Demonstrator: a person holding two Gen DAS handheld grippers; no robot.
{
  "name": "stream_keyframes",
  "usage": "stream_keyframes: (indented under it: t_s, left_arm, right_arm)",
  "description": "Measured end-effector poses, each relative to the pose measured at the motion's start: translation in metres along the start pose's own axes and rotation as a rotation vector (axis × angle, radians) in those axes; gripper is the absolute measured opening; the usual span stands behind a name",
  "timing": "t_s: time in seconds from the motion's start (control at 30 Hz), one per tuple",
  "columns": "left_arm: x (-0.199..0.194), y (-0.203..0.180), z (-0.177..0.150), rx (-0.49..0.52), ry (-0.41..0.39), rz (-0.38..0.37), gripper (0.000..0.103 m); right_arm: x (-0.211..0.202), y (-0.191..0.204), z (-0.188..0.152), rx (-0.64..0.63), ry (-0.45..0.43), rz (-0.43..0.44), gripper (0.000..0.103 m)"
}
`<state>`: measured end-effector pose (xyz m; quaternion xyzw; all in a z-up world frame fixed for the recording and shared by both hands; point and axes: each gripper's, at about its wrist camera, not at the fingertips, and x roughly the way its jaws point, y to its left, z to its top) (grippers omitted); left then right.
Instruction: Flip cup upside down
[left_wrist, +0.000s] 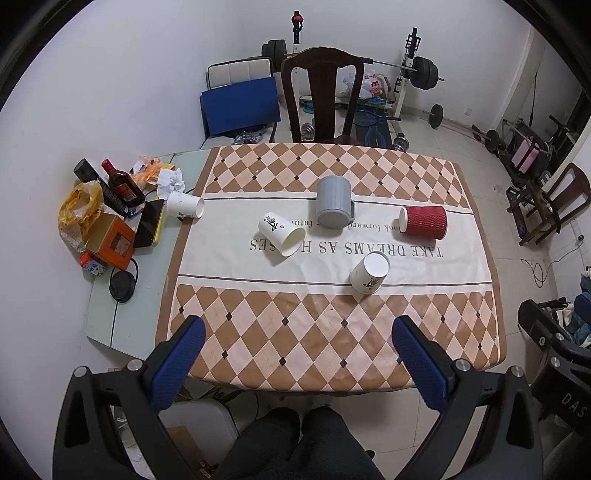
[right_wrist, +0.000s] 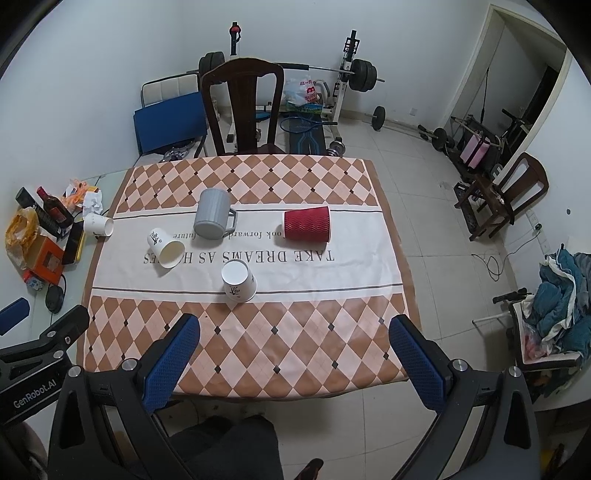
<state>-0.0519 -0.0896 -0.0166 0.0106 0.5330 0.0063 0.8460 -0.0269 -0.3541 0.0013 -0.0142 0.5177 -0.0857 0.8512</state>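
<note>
Several cups lie on the checkered tablecloth. A white paper cup stands upside down near the middle. Another white paper cup lies on its side, mouth toward me. A grey mug looks tipped, its mouth toward me. A red ribbed paper cup lies on its side at the right. A third white cup lies on its side on the bare table, just off the cloth's left edge. My left gripper and right gripper are open and empty, above the near table edge.
Clutter sits on the table's left side: bottle, orange box, yellow bag, black phone. A dark wooden chair stands behind the table. Weights and a bench rack fill the back. My legs are below.
</note>
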Motion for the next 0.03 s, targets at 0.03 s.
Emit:
stream_keyframes:
  t_s: [0.03]
  left_arm:
    - [0.0000, 0.0002, -0.0003, 0.000, 0.001, 0.001, 0.103]
  right_arm:
    - [0.0002, -0.0001, 0.0000, 0.000, 0.000, 0.001, 0.103]
